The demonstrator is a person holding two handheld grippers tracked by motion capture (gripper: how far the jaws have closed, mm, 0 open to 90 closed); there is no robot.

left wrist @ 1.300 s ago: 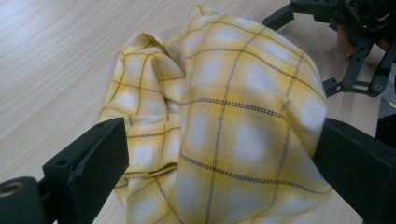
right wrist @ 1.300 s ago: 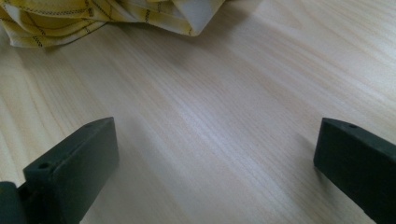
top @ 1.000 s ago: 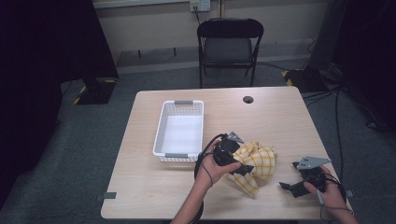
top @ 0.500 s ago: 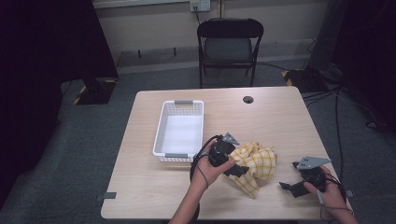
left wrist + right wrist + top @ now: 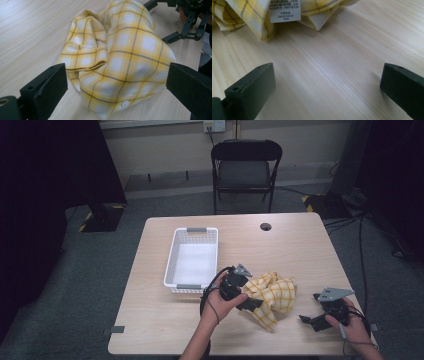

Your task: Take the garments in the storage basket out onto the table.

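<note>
A crumpled yellow checked cloth (image 5: 272, 296) lies on the wooden table (image 5: 300, 250), right of the basket. In the left gripper view the cloth (image 5: 117, 57) bulges up between widely spread jaws, with a white button near its front edge. My left gripper (image 5: 250, 301) is open at the cloth's left side, jaws straddling its edge. My right gripper (image 5: 311, 321) is open over bare wood to the right of the cloth. In the right gripper view the cloth's hem (image 5: 249, 15) and a white care label (image 5: 284, 10) lie ahead of the jaws, apart from them.
A white plastic basket (image 5: 191, 260) stands empty left of the cloth. A round cable hole (image 5: 265, 226) sits near the table's far edge. A black folding chair (image 5: 246, 170) stands behind the table. The other gripper (image 5: 187, 22) shows beyond the cloth in the left gripper view.
My left gripper has shifted slightly along the cloth's left edge. The right gripper has stayed in place.
</note>
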